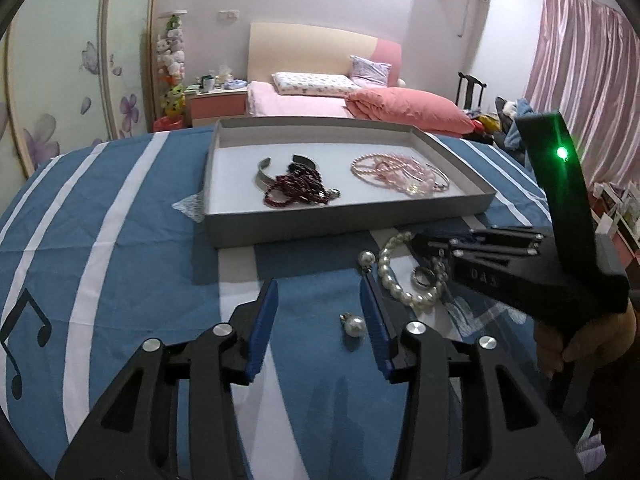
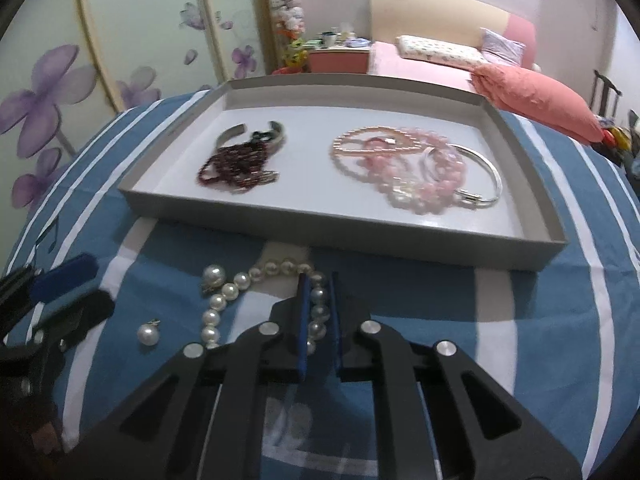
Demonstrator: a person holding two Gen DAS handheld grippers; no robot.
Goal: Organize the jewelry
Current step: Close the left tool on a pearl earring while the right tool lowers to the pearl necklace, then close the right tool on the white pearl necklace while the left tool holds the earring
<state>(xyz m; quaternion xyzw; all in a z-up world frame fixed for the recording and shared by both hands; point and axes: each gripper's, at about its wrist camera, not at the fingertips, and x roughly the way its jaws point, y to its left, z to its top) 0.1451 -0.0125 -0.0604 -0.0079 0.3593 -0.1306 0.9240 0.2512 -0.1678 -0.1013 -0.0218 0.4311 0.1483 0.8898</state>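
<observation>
Here's the shallow grey tray [image 2: 224,216] sitting on the blue-and-white striped cloth [image 1: 120,248] over the worktop, and it holds two separate heaps. On its left side, a dark red beaded strand [image 2: 236,164] lies tangled over a silver cuff bangle [image 2: 232,132]. On its right, a pink bead necklace [image 2: 404,172] is piled up with a thin silver bangle [image 2: 490,176] curving round its edge. Outside the tray, just in front of its near wall, a white pearl bracelet [image 2: 236,284] lies on the cloth, and the right tool [image 2: 318,300] is pinched nearly shut on its beads. Two loose pearl earrings sit close by: one [image 1: 367,258] beside the bracelet, the other [image 1: 354,325] between the blue pads of the left tool [image 1: 320,312], which stands partly open, gripping nothing.
</observation>
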